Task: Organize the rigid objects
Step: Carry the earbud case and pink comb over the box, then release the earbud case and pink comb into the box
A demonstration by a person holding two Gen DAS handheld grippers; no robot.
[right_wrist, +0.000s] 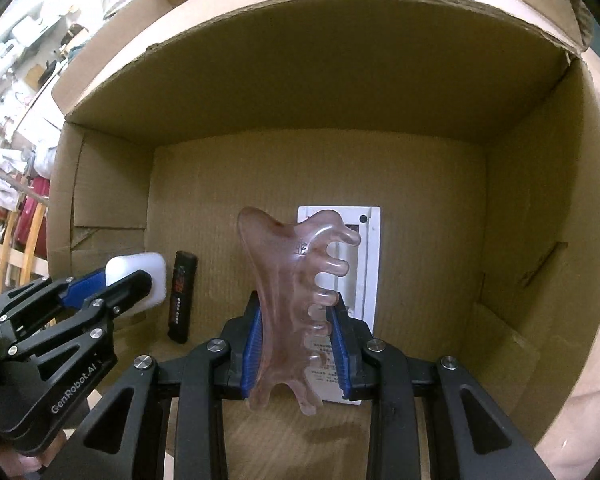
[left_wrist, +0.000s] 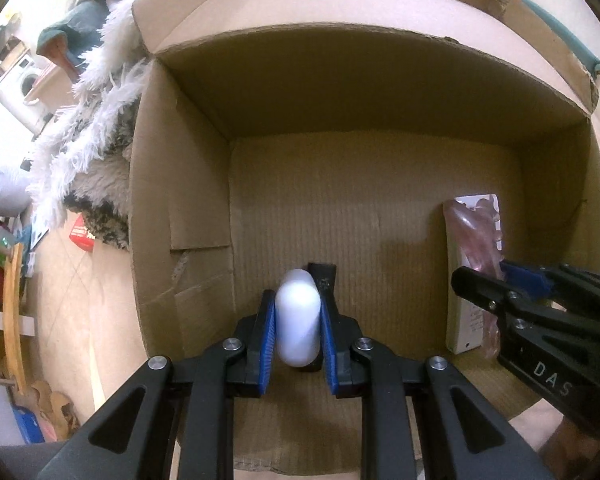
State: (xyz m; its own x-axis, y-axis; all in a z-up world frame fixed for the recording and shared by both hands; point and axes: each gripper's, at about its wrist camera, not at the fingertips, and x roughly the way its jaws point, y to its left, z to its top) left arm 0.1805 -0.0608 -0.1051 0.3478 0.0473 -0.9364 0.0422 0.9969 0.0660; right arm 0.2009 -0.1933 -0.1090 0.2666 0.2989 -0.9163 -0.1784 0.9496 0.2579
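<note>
Brown cardboard box [left_wrist: 380,92], plain tan walls, a finely ribbed floor of the same brown. The left gripper [left_wrist: 298,320] shows black fingers and bright blue ridged pads against a smooth white case [left_wrist: 298,320]. Beside it lies a black lighter [right_wrist: 182,300] with red and white print. The right gripper [right_wrist: 296,344], again black with blue pads, frames a translucent pink comb [right_wrist: 288,280], streaked darker red. Behind it, a white box [right_wrist: 370,264] with small grey print. Outside, a shaggy white rug [left_wrist: 96,128], speckled black.

Both wrist cameras close above, steeply down into one shared cardboard box [left_wrist: 380,80]
</note>
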